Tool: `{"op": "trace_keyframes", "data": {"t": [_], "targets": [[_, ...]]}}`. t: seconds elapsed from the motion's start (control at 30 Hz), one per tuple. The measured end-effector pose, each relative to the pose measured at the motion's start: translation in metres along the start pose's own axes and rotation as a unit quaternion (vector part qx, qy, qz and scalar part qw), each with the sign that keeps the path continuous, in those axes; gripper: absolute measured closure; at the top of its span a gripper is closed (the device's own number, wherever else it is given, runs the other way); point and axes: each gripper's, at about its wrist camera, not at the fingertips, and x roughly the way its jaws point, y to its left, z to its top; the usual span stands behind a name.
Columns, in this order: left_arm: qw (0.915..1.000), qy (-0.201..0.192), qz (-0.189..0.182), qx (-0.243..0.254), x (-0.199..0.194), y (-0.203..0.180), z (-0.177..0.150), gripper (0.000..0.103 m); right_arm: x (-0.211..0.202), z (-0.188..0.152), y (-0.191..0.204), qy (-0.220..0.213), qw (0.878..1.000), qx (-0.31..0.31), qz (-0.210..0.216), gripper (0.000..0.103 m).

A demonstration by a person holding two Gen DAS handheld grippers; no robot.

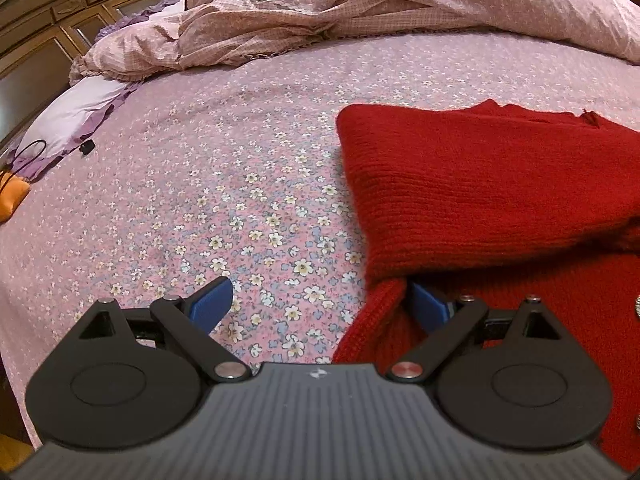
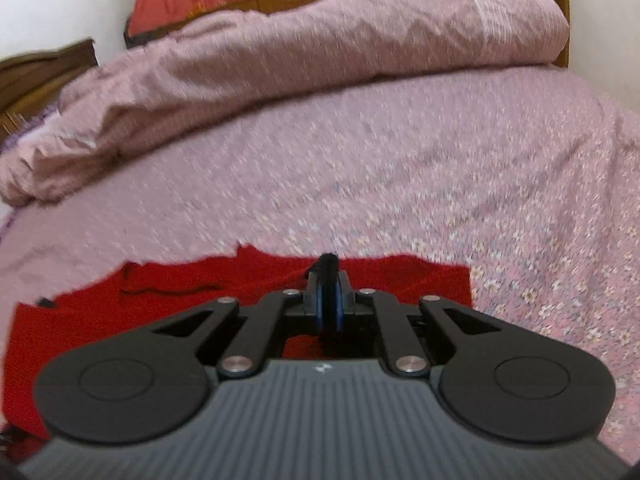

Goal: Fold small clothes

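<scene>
Left view alone shows the ribbed red sweater [image 1: 460, 184] sharply, left hand-held gripper [image 1: 320, 304] gaping; right hand-held gripper [image 2: 329, 276] pressed together, empty.

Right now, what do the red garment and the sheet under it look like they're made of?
The red garment looks like a knit, probably wool or acrylic yarn: fine ribbed rows and a fuzzy matte surface, with shiny buttons at its edge. The flowered bed sheet looks like thin woven cotton or a blend: flat, matte, a small printed floral pattern, lightly creased. Exact fibres cannot be told.
</scene>
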Motion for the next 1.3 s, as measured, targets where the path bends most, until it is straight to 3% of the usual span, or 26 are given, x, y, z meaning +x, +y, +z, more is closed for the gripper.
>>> {"op": "trace_keyframes", "data": {"t": [0.17,0.33,0.4,0.57,0.73,0.77,0.8,0.83,0.97,1.13,1.3], "targets": [[0.9995,-0.022,-0.024,0.004,-0.023,0.002,0.006,0.007,-0.003,-0.006,-0.004,0.0,1.0,0.016,0.009,0.091],[0.997,-0.057,-0.052,0.01,-0.044,-0.001,0.02,0.007,-0.03,-0.006,-0.018,-0.018,0.999,0.042,0.018,0.063],[0.9957,-0.063,-0.066,0.013,-0.044,-0.006,0.027,0.007,-0.037,-0.009,-0.027,-0.016,0.998,0.054,0.027,0.062],[0.9936,-0.069,-0.085,0.026,-0.031,-0.026,0.044,0.007,-0.042,-0.023,-0.032,0.004,0.999,0.046,0.027,0.064],[0.9939,-0.05,-0.089,0.042,-0.002,-0.042,0.053,0.007,-0.034,-0.035,-0.03,0.008,0.999,0.029,0.022,0.065],[0.994,-0.047,-0.088,0.045,0.003,-0.046,0.054,0.007,-0.035,-0.035,-0.029,0.006,0.999,0.025,0.023,0.069],[0.9938,-0.047,-0.088,0.048,0.007,-0.047,0.055,0.007,-0.036,-0.035,-0.028,0.003,1.0,0.017,0.021,0.089],[0.9935,-0.048,-0.09,0.049,0.01,-0.048,0.056,0.007,-0.04,-0.033,-0.027,-0.004,1.0,0.013,0.021,0.093],[0.9933,-0.045,-0.091,0.056,0.023,-0.052,0.06,0.007,-0.063,-0.026,-0.026,-0.042,0.999,-0.002,0.018,0.094],[0.9951,-0.028,-0.084,0.043,0.044,-0.054,0.062,0.004,-0.036,-0.038,-0.026,0.005,0.999,-0.032,-0.011,0.093],[0.9952,-0.027,-0.089,0.032,0.051,-0.05,0.061,0.001,-0.034,-0.042,-0.025,-0.009,0.999,-0.037,-0.011,0.091]]}}
